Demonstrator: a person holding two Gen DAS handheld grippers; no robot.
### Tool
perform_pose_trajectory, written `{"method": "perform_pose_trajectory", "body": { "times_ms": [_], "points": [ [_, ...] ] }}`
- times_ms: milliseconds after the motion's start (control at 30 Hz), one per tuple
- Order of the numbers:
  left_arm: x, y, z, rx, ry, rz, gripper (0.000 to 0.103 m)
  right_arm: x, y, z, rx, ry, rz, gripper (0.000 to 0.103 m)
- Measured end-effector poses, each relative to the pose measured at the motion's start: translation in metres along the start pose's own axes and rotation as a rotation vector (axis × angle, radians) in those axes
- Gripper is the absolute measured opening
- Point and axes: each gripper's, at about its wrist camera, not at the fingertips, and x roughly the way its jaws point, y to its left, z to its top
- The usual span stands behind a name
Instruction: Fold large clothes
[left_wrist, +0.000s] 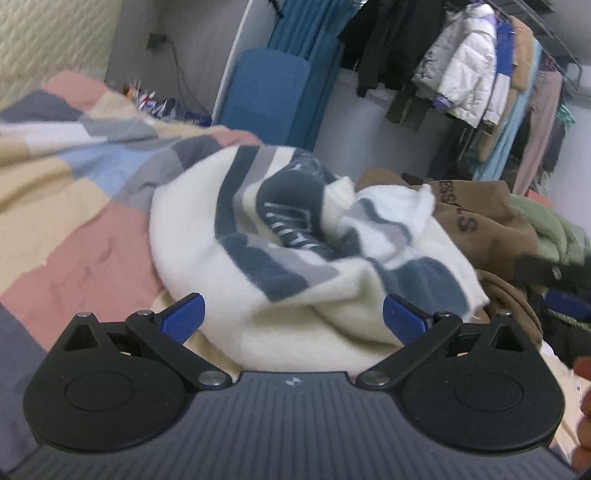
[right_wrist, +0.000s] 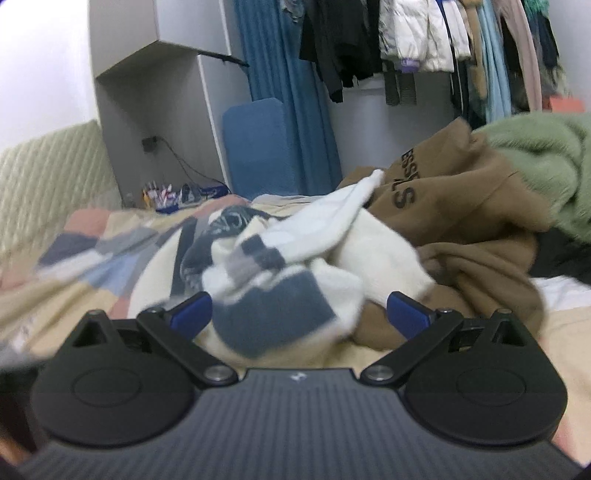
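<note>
A bed (left_wrist: 55, 192) carries everything, spread with a patchwork cover of pink, beige, blue and grey blocks. Just ahead of the left tool lies a crumpled cream sweater (left_wrist: 295, 236) with navy and grey stripes. To its right, touching it, sits a brown hoodie (left_wrist: 476, 218) with dark lettering, and beyond that a green fleece garment (right_wrist: 546, 158).

We see the cream and navy striped fleece top (left_wrist: 295, 236) on the patchwork bedspread (left_wrist: 70, 192), the brown lettered hoodie (left_wrist: 476, 218) just right of it.
</note>
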Motion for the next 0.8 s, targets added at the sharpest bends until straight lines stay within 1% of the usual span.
{"method": "perform_pose_trajectory", "body": {
  "times_ms": [67,100,200,233,300,367,400,433,467,500,533,567,600,633,667,700,733,800],
  "points": [
    [0.018,0.009,0.001,-0.016,0.001,0.010,0.103,0.029,0.004,0.007,0.006,0.012,0.030,0.102],
    [0.025,0.014,0.001,-0.027,0.001,0.015,0.103,0.045,0.006,0.010,0.010,0.019,0.049,0.100],
    [0.041,0.032,-0.003,-0.100,0.011,-0.017,0.103,0.092,0.015,0.018,0.015,0.045,0.089,0.100],
    [0.045,0.038,-0.004,-0.130,0.019,-0.037,0.103,0.105,0.019,0.019,0.014,0.050,0.089,0.100],
    [0.053,0.043,-0.006,-0.154,0.028,-0.040,0.102,0.131,0.025,0.020,0.022,0.053,0.065,0.100],
    [0.062,0.047,-0.009,-0.172,0.046,-0.045,0.102,0.157,0.027,0.019,0.032,0.083,0.018,0.100],
    [0.066,0.049,-0.010,-0.186,0.052,-0.053,0.099,0.169,0.027,0.018,0.042,0.104,0.005,0.100],
    [0.069,0.050,-0.012,-0.196,0.052,-0.061,0.092,0.179,0.027,0.016,0.045,0.128,0.000,0.100],
    [0.072,0.050,-0.013,-0.202,0.050,-0.066,0.088,0.184,0.026,0.014,0.048,0.143,0.001,0.098],
    [0.073,0.049,-0.014,-0.204,0.048,-0.071,0.075,0.188,0.026,0.012,0.046,0.145,0.008,0.097],
    [0.072,0.049,-0.015,-0.205,0.037,-0.082,0.059,0.189,0.027,0.011,0.033,0.134,-0.005,0.094],
    [0.073,0.048,-0.016,-0.204,0.028,-0.091,0.054,0.187,0.030,0.011,0.007,0.109,-0.018,0.083],
    [0.071,0.047,-0.015,-0.203,0.021,-0.097,0.045,0.182,0.032,0.011,-0.011,0.095,0.001,0.067],
    [0.069,0.046,-0.014,-0.201,0.012,-0.107,0.038,0.178,0.034,0.012,-0.019,0.090,0.013,0.059],
    [0.067,0.045,-0.013,-0.204,0.005,-0.126,0.035,0.173,0.035,0.014,-0.026,0.087,0.021,0.046],
    [0.063,0.045,-0.011,-0.211,-0.002,-0.153,0.029,0.166,0.035,0.017,-0.035,0.084,0.027,0.034],
    [0.059,0.044,-0.009,-0.213,-0.011,-0.177,0.024,0.158,0.035,0.020,-0.043,0.075,0.026,0.029],
    [0.048,0.041,-0.004,-0.205,-0.034,-0.219,0.018,0.137,0.029,0.027,-0.040,0.050,0.039,0.023]
  ]
}}
